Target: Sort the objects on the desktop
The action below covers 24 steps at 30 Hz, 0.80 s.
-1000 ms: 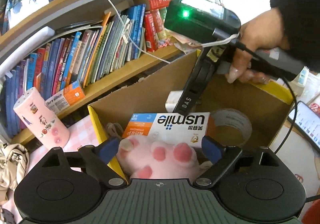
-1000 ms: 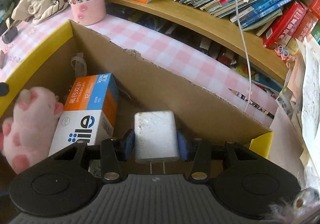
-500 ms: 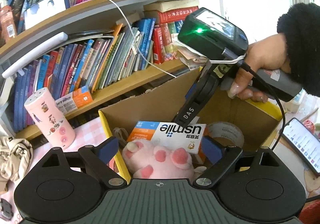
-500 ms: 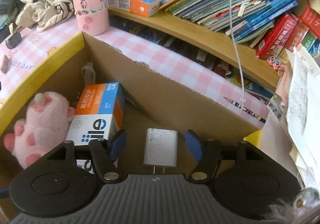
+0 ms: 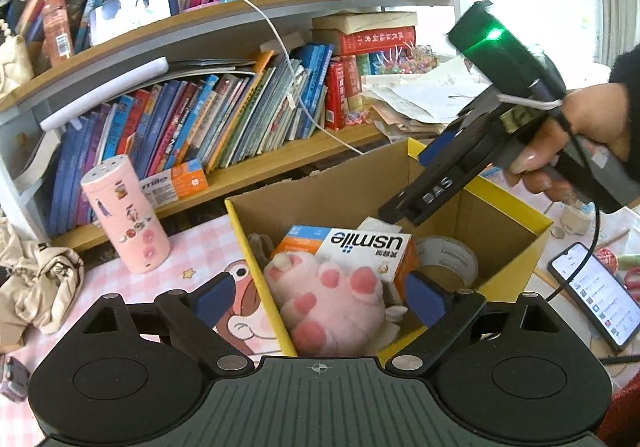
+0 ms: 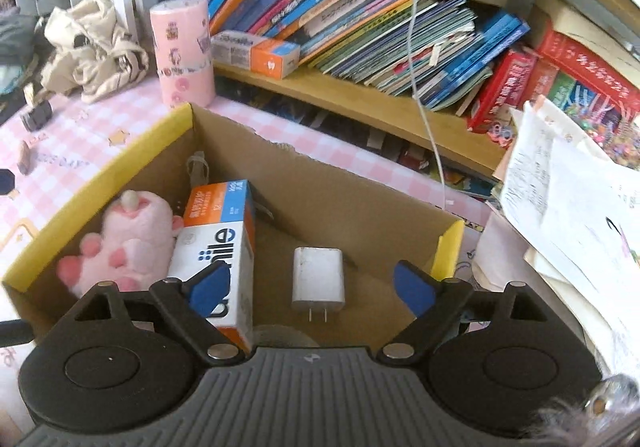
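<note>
One white charger (image 6: 318,279) plain only below right claw (image 6: 312,289).

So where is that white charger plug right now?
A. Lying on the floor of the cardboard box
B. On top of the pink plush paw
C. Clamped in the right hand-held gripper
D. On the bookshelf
A: the white charger plug lies flat inside the cardboard box, clear of the right hand-held gripper and its open pads.

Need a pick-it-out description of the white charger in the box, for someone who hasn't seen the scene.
Find the open cardboard box with yellow edges on the pink checked desk, below the bookshelf. On its floor, right of the usmile box and pink plush paw, lies the white charger. It is the only plain white block there, with two metal prongs at one end.
</note>
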Each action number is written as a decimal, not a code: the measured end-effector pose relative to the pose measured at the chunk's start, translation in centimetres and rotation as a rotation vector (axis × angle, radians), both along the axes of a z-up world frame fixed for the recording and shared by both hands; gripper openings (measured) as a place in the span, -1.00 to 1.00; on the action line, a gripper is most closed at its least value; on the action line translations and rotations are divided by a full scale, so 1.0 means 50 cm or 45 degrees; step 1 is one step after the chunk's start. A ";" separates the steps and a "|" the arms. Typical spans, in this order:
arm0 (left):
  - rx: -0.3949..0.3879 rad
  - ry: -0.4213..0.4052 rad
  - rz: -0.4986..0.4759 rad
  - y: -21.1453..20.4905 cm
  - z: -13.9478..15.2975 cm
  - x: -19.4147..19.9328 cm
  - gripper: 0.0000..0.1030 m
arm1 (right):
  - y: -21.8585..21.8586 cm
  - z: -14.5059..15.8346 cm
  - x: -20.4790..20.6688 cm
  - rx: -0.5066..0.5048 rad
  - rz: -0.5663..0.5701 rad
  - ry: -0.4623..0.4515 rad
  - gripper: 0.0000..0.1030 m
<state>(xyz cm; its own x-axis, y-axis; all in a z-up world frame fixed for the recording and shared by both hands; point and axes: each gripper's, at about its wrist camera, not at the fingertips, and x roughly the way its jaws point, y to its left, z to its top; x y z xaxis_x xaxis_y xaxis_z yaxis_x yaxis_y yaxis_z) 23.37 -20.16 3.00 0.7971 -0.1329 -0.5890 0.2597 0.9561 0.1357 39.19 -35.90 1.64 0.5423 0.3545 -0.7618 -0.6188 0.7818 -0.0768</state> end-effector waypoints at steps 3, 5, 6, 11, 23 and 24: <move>-0.008 -0.010 0.011 0.002 0.007 -0.016 0.83 | -0.015 0.015 -0.026 0.032 -0.023 -0.029 0.78; -0.017 -0.017 0.017 0.002 0.012 -0.025 0.83 | -0.024 0.027 -0.047 0.051 -0.038 -0.061 0.79; -0.024 -0.022 0.019 0.002 0.016 -0.029 0.84 | -0.028 0.032 -0.057 0.063 -0.043 -0.077 0.79; -0.072 -0.047 0.016 0.000 0.032 -0.043 0.84 | -0.043 0.055 -0.102 0.116 -0.063 -0.114 0.80; -0.109 -0.016 -0.021 -0.005 0.027 -0.077 0.85 | -0.083 0.079 -0.206 0.172 -0.170 -0.174 0.81; -0.115 -0.010 -0.026 -0.004 0.026 -0.080 0.85 | -0.087 0.080 -0.216 0.170 -0.194 -0.182 0.81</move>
